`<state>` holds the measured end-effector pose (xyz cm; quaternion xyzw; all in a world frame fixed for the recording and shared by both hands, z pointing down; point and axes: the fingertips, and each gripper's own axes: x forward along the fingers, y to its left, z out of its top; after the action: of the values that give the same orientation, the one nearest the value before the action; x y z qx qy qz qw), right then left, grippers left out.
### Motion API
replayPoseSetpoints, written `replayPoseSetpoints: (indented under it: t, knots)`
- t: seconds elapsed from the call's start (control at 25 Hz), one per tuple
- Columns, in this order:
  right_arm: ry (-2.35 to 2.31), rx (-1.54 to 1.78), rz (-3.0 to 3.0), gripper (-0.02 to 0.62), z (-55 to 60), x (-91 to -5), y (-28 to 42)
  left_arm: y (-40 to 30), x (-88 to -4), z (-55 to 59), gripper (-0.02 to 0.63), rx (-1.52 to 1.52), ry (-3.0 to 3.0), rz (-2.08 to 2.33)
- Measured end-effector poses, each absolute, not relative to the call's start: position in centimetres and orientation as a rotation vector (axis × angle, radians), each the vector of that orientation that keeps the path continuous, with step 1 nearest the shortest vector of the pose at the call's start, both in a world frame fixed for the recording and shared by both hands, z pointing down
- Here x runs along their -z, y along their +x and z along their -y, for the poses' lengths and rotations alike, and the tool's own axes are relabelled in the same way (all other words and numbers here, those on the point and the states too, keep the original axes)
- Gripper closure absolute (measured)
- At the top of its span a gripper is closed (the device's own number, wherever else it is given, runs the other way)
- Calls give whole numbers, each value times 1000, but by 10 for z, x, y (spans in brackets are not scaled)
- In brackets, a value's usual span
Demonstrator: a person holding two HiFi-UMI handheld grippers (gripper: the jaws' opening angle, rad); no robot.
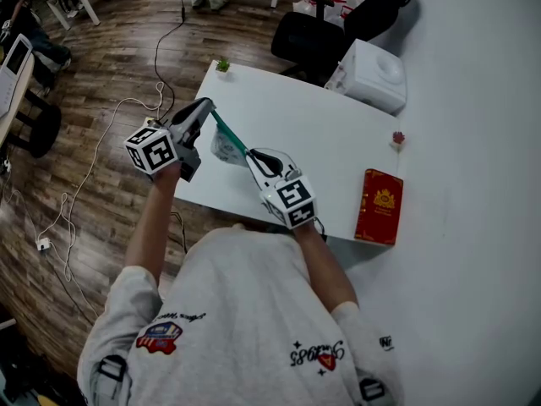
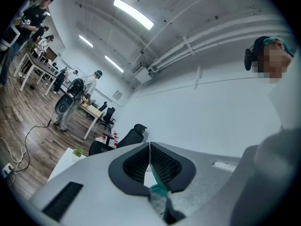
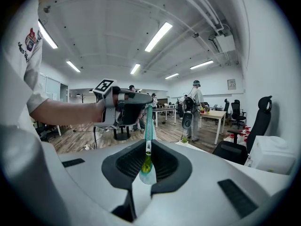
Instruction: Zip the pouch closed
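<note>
Between L claw & R claw, pouch is taut: L clamps its end, R pinches zip tab; best pull straight.

The pouch stretches above the near-left part of the table, between the left gripper at its far end and the right gripper at its near end. On the table, a small plant sits at the far-left corner, a bulky container at the far-right corner and a flat box by the near-right edge; an office chair stands behind.
</note>
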<state>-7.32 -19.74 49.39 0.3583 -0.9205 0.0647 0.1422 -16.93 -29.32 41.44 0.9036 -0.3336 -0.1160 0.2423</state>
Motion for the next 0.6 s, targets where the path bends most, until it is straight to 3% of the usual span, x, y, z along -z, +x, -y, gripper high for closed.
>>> replayPoseSetpoints:
  t: [0.6]
  knots:
    - [1054, -213, 2641, 555, 201, -501, -66, -186, -403, 305, 597, 353, 2469, 917]
